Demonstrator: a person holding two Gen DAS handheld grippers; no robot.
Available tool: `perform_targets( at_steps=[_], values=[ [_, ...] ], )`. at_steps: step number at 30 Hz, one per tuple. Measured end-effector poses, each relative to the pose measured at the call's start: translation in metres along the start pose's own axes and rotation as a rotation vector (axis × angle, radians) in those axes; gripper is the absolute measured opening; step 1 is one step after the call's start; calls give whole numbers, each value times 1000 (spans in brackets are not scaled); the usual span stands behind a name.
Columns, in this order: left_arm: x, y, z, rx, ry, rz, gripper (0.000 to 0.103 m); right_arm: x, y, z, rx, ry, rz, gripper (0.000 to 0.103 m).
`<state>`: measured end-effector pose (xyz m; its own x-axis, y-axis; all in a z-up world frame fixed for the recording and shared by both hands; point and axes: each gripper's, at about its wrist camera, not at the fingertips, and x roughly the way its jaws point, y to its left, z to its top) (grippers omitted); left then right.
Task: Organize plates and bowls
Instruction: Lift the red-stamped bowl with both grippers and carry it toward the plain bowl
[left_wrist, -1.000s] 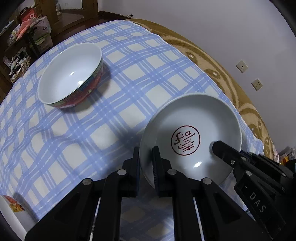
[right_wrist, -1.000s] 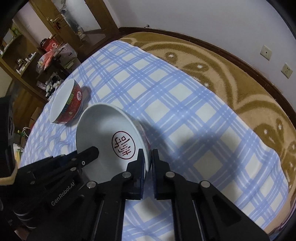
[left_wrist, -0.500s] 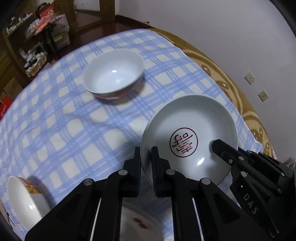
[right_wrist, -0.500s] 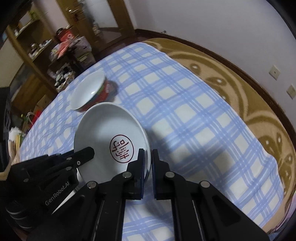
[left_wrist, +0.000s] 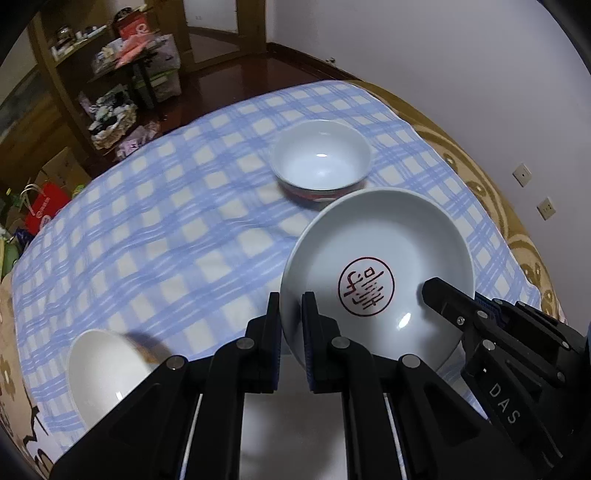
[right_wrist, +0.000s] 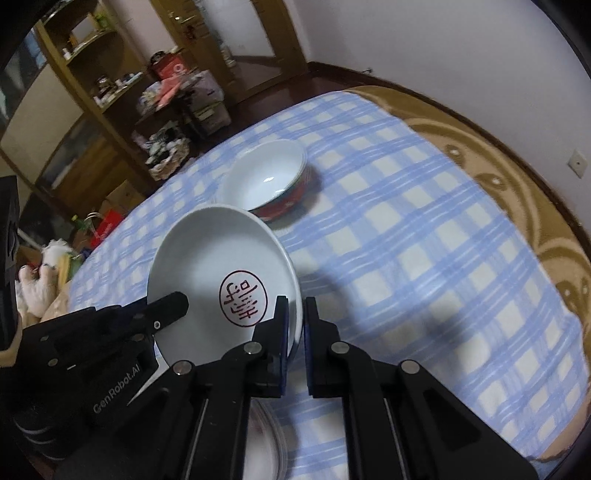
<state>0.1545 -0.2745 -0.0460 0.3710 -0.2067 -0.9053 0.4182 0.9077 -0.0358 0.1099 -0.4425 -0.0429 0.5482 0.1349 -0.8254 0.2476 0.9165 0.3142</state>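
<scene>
Both tools (left_wrist: 290, 314) down-tilted, clamping plate (left_wrist: 388, 251)

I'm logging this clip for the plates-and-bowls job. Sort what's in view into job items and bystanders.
Part of the job:
- stamped plate, gripped at opposite rims by left gripper and right gripper
- red-sided bowl on the cloth
- white bowl at the near edge
- another plate, partly hidden below

Just lying about:
- checked tablecloth
- cluttered shelves
- red bag
</scene>
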Motion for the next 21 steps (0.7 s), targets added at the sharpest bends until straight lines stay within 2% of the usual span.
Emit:
perform_targets(
  at_steps=[16,21],
  values=[
    [-61,78,-29,-82,-78,51,11,-19,92,-9,-121,-75,81,9],
    [-73,103,-48,-152,-118,106,12,-17,119,-13,-131,-67,145,9]
  ],
)
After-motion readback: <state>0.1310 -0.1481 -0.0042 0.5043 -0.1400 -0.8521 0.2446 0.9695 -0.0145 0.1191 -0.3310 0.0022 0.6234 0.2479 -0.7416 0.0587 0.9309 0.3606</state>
